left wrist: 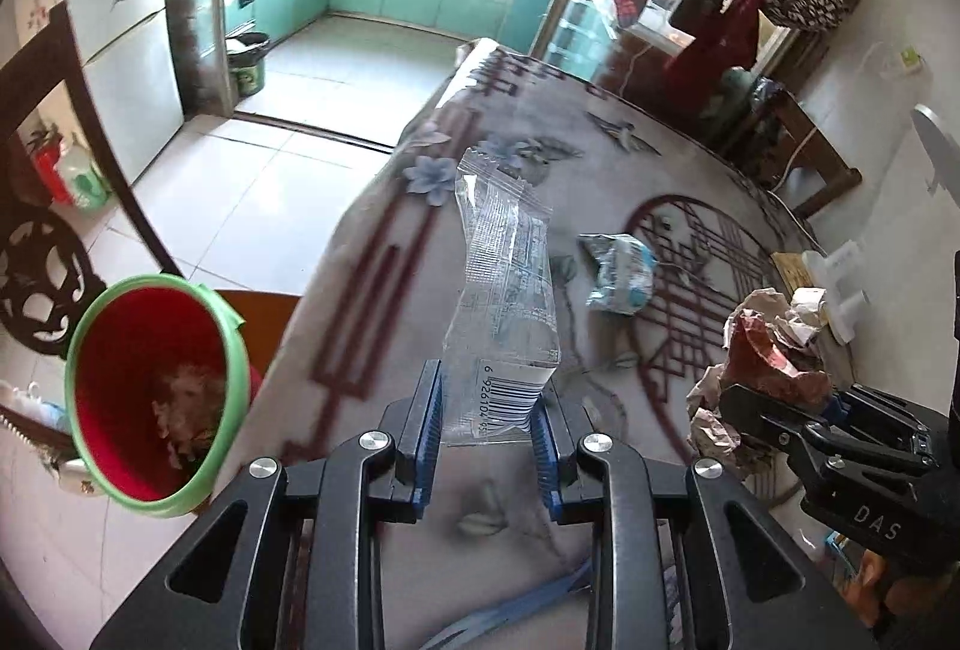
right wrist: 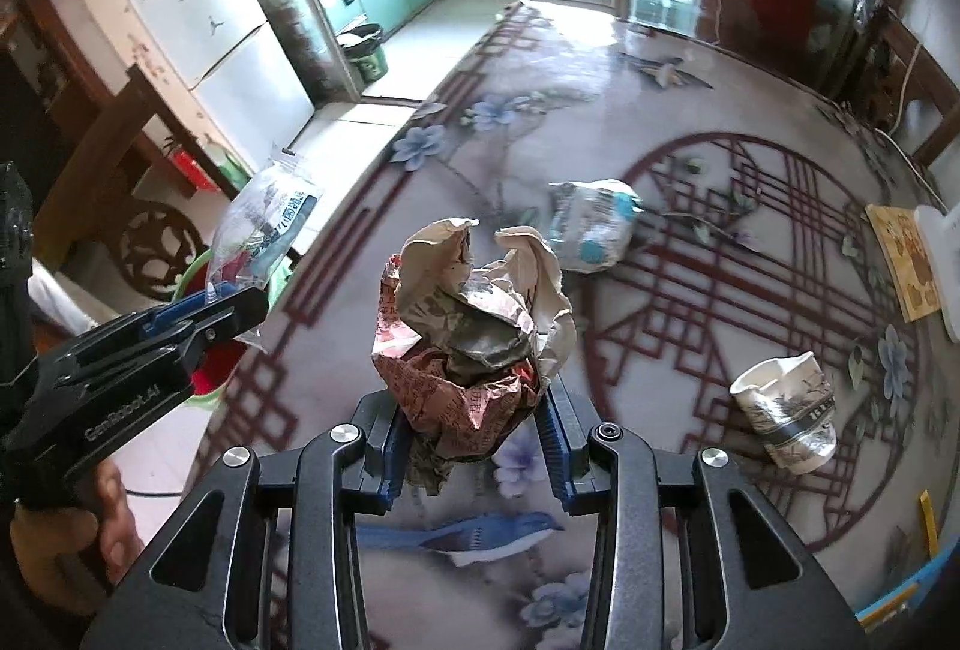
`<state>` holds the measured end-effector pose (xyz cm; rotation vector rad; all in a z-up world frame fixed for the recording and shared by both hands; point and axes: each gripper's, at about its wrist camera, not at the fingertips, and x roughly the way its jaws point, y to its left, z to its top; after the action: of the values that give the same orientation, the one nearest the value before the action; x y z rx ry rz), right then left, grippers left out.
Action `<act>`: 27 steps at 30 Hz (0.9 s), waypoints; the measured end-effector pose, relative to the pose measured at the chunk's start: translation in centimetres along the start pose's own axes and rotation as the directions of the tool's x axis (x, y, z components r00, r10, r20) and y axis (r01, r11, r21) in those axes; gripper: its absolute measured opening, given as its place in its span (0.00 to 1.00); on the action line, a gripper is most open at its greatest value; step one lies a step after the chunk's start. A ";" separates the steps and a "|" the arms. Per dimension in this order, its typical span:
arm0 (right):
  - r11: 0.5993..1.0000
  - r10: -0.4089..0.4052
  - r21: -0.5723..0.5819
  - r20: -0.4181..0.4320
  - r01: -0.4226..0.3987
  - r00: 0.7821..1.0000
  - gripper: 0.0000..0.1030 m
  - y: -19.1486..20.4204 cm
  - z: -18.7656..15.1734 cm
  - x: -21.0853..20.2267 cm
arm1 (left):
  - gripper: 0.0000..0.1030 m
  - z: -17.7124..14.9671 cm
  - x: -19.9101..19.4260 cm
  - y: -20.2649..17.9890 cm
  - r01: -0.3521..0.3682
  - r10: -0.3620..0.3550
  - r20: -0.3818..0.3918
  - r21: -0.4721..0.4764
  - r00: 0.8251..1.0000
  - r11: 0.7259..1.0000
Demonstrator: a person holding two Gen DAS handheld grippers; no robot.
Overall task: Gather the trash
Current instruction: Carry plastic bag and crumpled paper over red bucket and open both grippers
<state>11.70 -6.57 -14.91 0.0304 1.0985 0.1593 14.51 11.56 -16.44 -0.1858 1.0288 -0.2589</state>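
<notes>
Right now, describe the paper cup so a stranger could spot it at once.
Start at the table's patterned cloth with its big red lattice circle. On that circle's near right edge lies the paper cup, tipped over. Unlike the crumpled blue-white wrapper farther back, it is a dented cup with a dark band.

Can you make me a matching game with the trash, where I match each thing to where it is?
Things:
1. clear plastic wrapper
2. crumpled paper ball
3. crushed paper cup
4. red bin with green rim

Places:
A. lying on its side on the table
B. held in the right gripper
C. beside the table edge, lower down
D. held in the left gripper

Pairs: 1-D, 2-B, 3-A, 4-C
</notes>
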 end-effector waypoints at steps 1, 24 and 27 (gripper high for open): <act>1.000 0.001 -0.006 0.000 -0.001 1.000 0.35 0.4 0.0 0.0 | 0.24 -0.1 -0.2 0.4 -0.002 0.002 0.001 -0.004 1.000 1.000; 0.990 0.059 -0.129 -0.017 -0.061 0.998 0.35 8.6 1.1 1.7 | 0.24 -1.6 -3.8 9.2 -0.086 0.092 0.039 -0.139 0.995 0.987; 0.987 0.067 -0.146 -0.023 -0.069 0.998 0.35 9.8 1.3 2.1 | 0.24 -1.9 -4.2 10.7 -0.100 0.107 0.039 -0.161 0.993 0.982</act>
<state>12.64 3.47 -15.19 -0.0659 1.1019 0.3021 12.15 22.95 -16.87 -0.2802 1.0085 -0.0774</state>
